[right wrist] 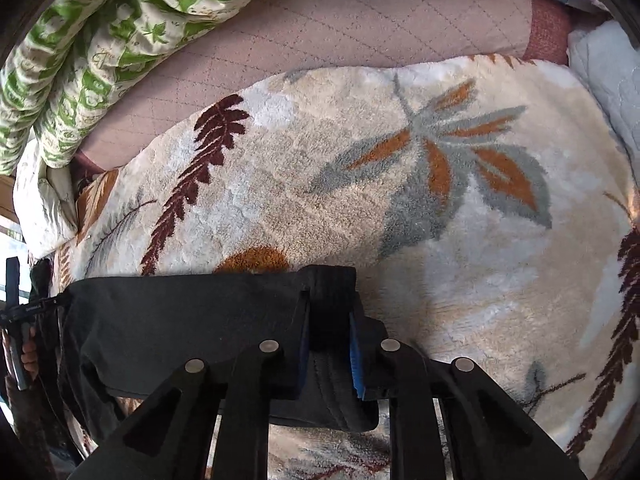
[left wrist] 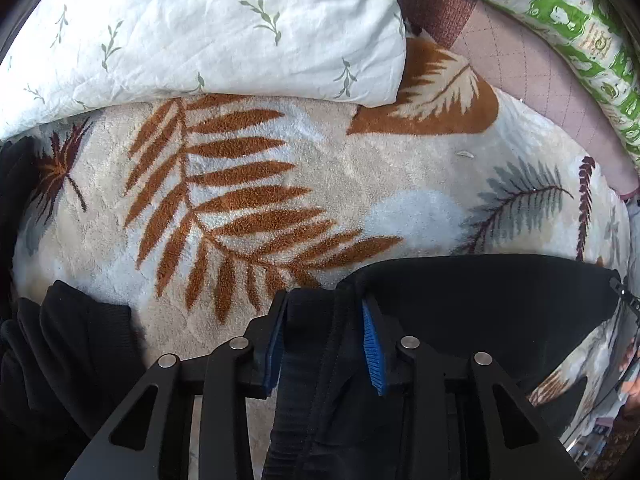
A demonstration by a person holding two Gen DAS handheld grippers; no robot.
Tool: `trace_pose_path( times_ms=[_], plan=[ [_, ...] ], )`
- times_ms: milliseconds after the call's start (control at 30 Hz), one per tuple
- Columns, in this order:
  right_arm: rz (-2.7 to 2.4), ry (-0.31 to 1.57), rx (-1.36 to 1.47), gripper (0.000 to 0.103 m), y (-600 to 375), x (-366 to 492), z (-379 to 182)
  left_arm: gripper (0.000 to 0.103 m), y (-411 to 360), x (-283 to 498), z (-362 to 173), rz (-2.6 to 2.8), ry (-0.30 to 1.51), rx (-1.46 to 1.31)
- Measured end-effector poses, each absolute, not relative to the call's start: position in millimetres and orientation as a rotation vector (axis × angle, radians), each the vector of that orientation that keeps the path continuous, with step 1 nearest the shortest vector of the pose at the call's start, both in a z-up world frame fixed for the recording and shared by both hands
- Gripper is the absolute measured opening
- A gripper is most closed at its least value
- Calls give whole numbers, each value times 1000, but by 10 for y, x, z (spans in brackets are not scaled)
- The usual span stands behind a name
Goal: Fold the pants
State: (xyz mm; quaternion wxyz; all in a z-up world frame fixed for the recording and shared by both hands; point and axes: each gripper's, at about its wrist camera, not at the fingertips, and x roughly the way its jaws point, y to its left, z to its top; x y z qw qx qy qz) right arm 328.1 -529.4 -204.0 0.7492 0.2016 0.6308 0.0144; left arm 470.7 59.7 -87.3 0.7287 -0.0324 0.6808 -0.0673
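Note:
The black pants (left wrist: 480, 296) hang stretched between my two grippers above a fleece blanket with a leaf pattern (left wrist: 280, 168). My left gripper (left wrist: 324, 304) is shut on one end of the pants' edge, with cloth bunched between its blue pads (left wrist: 372, 344). My right gripper (right wrist: 330, 312) is shut on the other end, a thick black band (right wrist: 332, 280) pinched between its fingers. The pants (right wrist: 180, 312) run left from it as a taut panel. More black cloth (left wrist: 68, 344) lies at the left wrist view's lower left.
A white pillow with green sprigs (left wrist: 224, 28) lies at the blanket's far edge. A green-and-white rolled quilt (right wrist: 92, 44) lies on a pink quilted sheet (right wrist: 360, 32). The other gripper and the hand holding it (right wrist: 20, 344) show at the left edge.

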Motion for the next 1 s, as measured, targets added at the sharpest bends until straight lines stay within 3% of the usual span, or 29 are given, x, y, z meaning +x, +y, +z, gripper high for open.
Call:
trace_pose_path(
  times_ms=[367,667,1000],
  plan=[
    [42,1214,229,7,-5081,3022,-1389,30,449,4194,-59,-84,1316,43],
    [74,1051,89,7,-4766,2403,-855,30,685,3232,596,-37,1158,46],
    [133,1015,41,7,-4455,1311,-993,28,975,2197,346,-37,1183,-27]
  ],
)
